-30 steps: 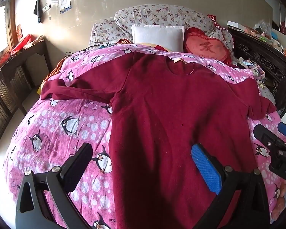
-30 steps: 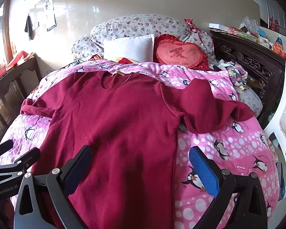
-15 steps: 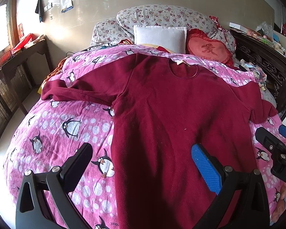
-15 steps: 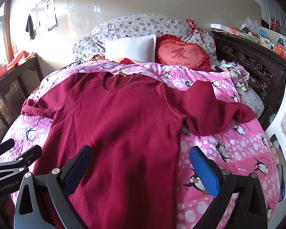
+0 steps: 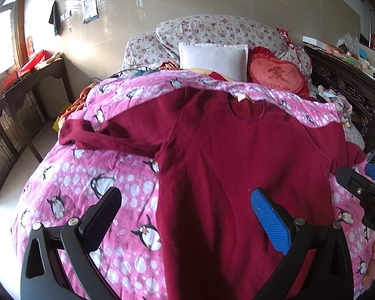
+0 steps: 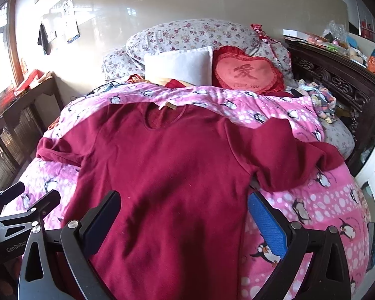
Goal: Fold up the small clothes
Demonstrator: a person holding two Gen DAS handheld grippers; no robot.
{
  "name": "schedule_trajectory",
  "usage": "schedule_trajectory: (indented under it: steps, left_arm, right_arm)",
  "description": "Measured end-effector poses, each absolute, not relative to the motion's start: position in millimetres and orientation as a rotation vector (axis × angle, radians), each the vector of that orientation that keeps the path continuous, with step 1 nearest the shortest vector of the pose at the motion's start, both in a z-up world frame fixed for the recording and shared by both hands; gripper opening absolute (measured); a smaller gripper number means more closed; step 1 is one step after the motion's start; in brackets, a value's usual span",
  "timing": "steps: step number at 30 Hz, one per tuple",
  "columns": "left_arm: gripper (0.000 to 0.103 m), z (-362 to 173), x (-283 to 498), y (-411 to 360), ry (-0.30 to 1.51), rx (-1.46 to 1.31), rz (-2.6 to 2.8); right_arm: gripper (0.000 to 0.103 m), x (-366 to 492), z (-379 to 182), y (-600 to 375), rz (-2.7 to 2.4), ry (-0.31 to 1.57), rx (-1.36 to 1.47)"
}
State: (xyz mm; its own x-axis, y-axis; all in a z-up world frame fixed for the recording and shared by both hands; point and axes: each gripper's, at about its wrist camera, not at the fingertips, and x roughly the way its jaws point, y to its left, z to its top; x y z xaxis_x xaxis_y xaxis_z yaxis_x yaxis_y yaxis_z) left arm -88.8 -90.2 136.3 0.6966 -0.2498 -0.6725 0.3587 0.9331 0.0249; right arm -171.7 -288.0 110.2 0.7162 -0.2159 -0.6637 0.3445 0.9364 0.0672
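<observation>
Against a second ago, both views sit slightly farther back, the shirt unmoved. One dark red shirt (image 5: 237,165) lies flat on the penguin quilt (image 5: 92,182), collar toward 12 o'clock, one sleeve at 9, the other at 3. Left gripper (image 5: 185,215) and right gripper (image 6: 183,215) hover with jaws wide, empty. Two cushions: white pillow (image 6: 180,67), heart cushion (image 6: 247,72)

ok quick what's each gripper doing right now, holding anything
Left gripper: open, holding nothing, above the maroon shirt.
Right gripper: open, holding nothing, also above the shirt.
</observation>
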Motion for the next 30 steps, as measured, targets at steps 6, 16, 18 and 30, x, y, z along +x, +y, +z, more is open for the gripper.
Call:
schedule_trajectory:
  steps: [6, 16, 18, 30]
  left_arm:
    - [0.103, 150.5, -80.5, -86.0, 0.695, 0.151, -0.334]
    - [0.103, 144.8, -60.7, -79.3, 0.718, 0.133, -0.323]
    - [0.103, 142.3, -56.5, -77.5, 0.724, 0.131, -0.321]
    - [0.103, 126.5, -24.8, -51.6, 0.772, 0.092, -0.257]
  right_arm:
    - [0.103, -151.1, 130.3, -279.7, -0.276, 0.707, 0.201]
    - [0.103, -112.2, 130.1, -264.5, -0.31, 0.758, 0.079]
    - [0.103, -108.0, 129.6, -263.3, -0.307, 0.75, 0.089]
    - [0.103, -74.0, 113.3, -250.5, -0.188, 0.778, 0.211]
